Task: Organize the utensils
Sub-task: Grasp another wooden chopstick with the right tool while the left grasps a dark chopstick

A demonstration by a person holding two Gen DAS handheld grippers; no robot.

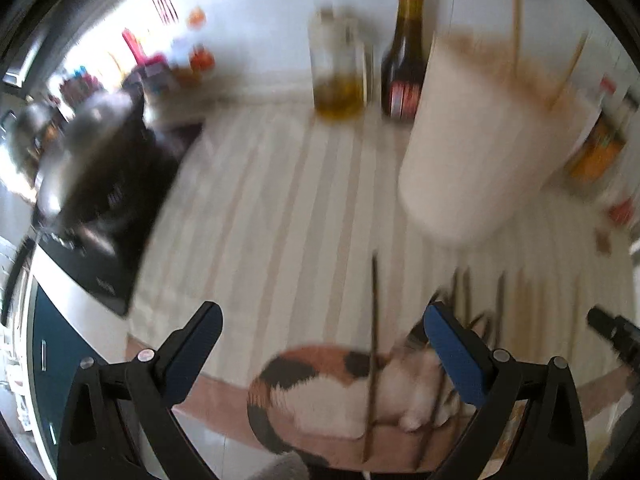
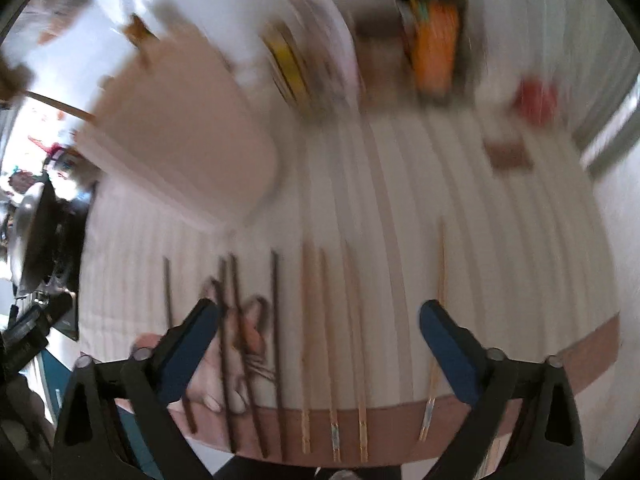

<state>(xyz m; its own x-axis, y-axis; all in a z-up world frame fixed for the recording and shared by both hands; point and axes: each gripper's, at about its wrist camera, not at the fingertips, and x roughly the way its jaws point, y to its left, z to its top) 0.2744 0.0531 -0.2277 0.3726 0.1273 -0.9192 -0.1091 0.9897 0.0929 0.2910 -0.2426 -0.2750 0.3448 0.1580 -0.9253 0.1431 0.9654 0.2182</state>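
Judging from both wrist views, I put this job near its start: most of the chopsticks lie loose on the striped mat (image 2: 400, 208), with only a couple of pale sticks (image 1: 517, 12) standing in the white holder (image 1: 480, 140). Taking that holder as my landmark, the dark chopsticks (image 2: 276, 320) lie in a rough row on the near side of it, their ends overhanging the table edge, and the light bamboo chopsticks (image 2: 332, 340) lie just beside them, one stray further off. My left gripper (image 1: 324, 320) hangs near the holder with jaws wide, holding nothing; one dark stick (image 1: 374, 312) lies between its fingers. My right gripper (image 2: 320, 316) is equally wide and empty above the row. A calico cat (image 1: 320, 384) sits below the table edge. Both views are blurred.
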